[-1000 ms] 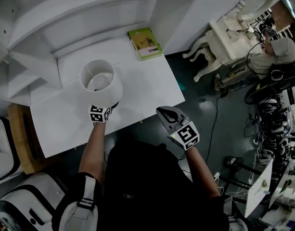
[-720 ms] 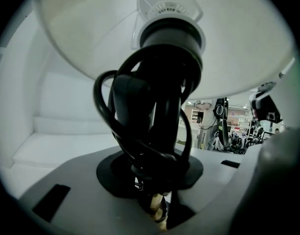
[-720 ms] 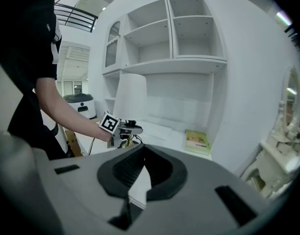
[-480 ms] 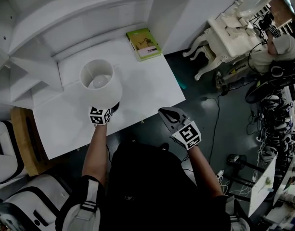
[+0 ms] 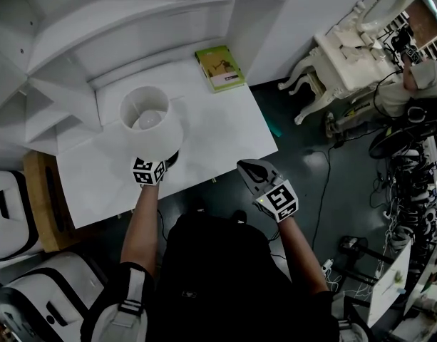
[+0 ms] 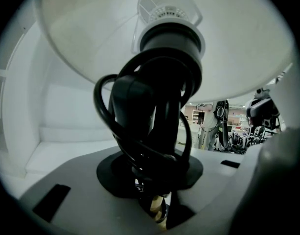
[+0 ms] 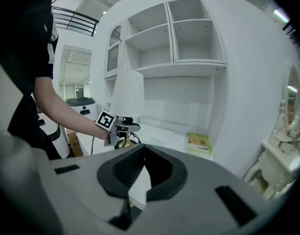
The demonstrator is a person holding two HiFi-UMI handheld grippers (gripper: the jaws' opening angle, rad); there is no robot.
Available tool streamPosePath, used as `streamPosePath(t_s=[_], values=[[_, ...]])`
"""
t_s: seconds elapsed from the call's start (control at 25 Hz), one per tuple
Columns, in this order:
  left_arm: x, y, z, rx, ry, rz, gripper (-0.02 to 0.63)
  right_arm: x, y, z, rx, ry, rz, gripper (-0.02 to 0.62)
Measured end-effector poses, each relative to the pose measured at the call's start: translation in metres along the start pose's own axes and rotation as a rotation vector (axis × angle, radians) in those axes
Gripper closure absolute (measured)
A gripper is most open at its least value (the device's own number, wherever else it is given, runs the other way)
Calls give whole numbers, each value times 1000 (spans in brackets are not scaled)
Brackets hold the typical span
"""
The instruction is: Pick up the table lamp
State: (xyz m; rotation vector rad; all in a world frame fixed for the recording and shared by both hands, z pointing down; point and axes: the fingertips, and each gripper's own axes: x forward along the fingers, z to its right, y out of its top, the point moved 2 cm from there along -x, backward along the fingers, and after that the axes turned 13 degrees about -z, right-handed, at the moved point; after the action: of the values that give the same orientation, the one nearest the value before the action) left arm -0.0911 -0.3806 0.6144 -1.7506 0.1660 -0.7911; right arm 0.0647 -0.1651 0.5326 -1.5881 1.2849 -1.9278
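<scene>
The table lamp has a white shade [image 5: 148,116], a black stem [image 6: 157,106] wound with black cord, and a brass foot [image 7: 122,142]. My left gripper [image 5: 168,159] reaches under the shade from the near side and is shut on the stem, which fills the left gripper view between the jaws [image 6: 157,182]. In the right gripper view the lamp [image 7: 127,93] stands upright over the white table [image 5: 218,134], with the left gripper [image 7: 123,127] at its stem. My right gripper [image 5: 251,169] hovers off the table's front right corner, jaws together [image 7: 137,182] and holding nothing.
A green book [image 5: 220,68] lies at the table's back right corner. White shelves [image 5: 97,20] rise behind the table. An ornate white dresser [image 5: 346,48] and cables stand to the right, and a white machine [image 5: 4,212] and a wooden board [image 5: 36,205] to the left.
My left gripper and the lamp have risen slightly. The right gripper has stayed where it was.
</scene>
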Motion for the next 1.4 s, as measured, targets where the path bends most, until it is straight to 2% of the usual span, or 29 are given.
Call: streamPosePath(t_s=[0.48,0.72,1.12,1.4], values=[[-36,34,41,4,36,29,483,-19,1,13,-48,72,45,588],[-59,34,72,14,40,12,483,-31,-1,23,-64,103,75,588],[-84,30,116,-35,116,22,485,-41,-8,29,-108,179,119,588],[-109,30,154,-32,158,36,486,-51,-15,21,-145,238,155,588]])
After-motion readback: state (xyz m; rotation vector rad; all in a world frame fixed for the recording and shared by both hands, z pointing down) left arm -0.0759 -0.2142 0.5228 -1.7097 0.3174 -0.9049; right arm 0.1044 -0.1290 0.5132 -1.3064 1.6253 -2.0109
